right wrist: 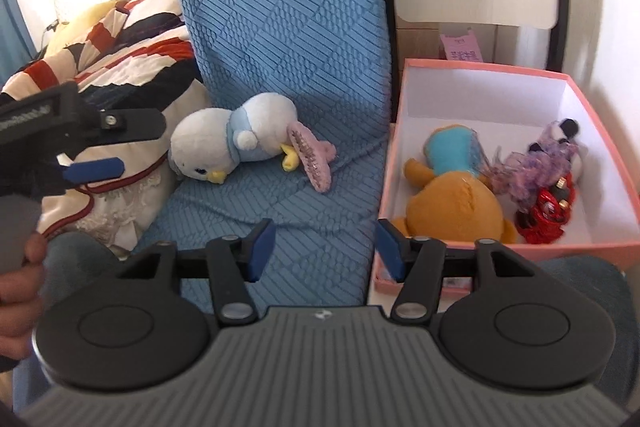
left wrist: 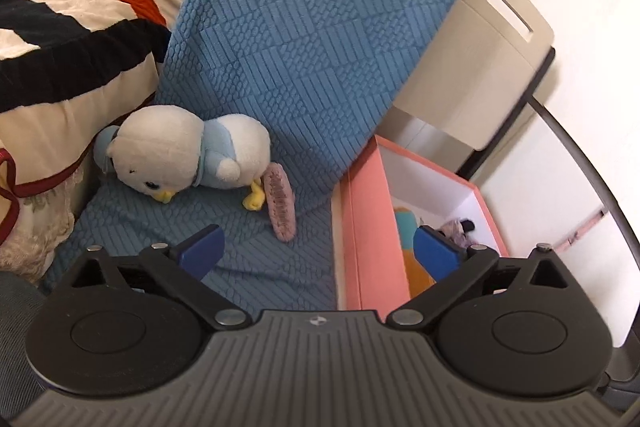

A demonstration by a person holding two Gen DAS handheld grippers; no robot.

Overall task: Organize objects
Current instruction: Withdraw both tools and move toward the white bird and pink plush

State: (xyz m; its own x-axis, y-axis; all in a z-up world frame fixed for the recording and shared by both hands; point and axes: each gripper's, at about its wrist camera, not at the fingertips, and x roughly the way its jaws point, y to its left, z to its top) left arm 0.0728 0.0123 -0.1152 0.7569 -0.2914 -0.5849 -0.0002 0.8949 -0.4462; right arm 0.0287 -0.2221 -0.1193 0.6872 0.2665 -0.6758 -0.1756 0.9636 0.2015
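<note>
Still out on the blue-covered seat, the white-and-blue plush bird lay on its side, long axis running across, head toward the striped bedding, and a pink comb-like clip touched its yellow feet. Ahead of both claws, it seemed nearer the left gripper, which gaped wide and empty. The right gripper, also parted and holding nothing, sat closer to the pink box beside the seat.
</note>
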